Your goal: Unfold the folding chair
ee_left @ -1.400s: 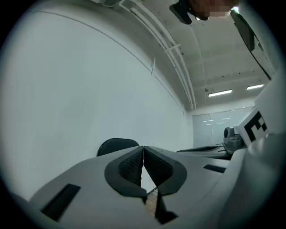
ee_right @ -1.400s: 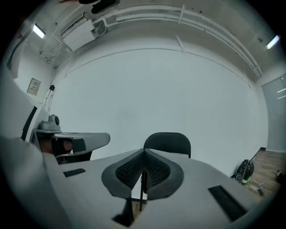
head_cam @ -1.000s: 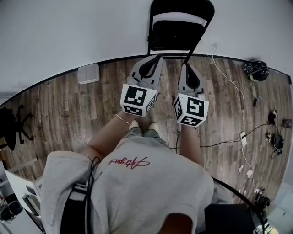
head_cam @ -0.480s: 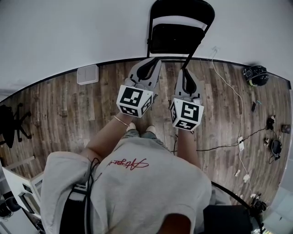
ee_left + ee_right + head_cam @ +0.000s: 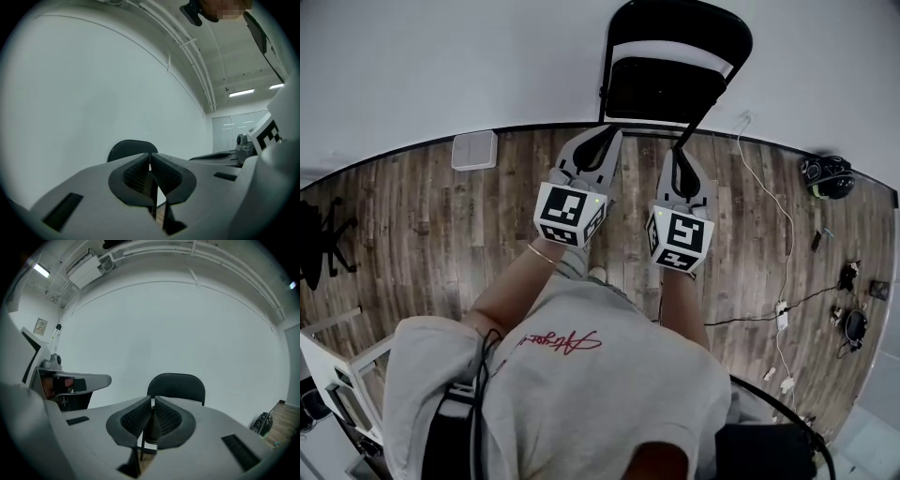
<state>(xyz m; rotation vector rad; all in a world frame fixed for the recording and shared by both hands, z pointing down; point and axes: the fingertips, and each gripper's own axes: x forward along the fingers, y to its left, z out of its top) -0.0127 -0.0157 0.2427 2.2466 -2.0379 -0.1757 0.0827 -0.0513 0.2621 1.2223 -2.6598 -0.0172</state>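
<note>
**Approach to the folded chair.** The folding chair (image 5: 675, 56) is shown folded flat and stood upright against the white wall (image 5: 441, 66), with its feet on the wooden floor (image 5: 441, 216) and its long axis vertical. The left tongs (image 5: 598, 141) and the right tongs (image 5: 678, 159) are held side by side, each pressed fully together with nothing between the pads. The chair lies straight ahead of both and is touched by neither.

In the left gripper view the chair back (image 5: 126, 149) is seen just left of the closed tips (image 5: 150, 157). In the right gripper view it (image 5: 177, 385) stands behind and slightly right of them (image 5: 153, 401).

Neither hand is judged clearly nearer, since each pair lines up with its own side of the frame. An opening of the tongs is judged necessary before any hold can be taken.
</note>
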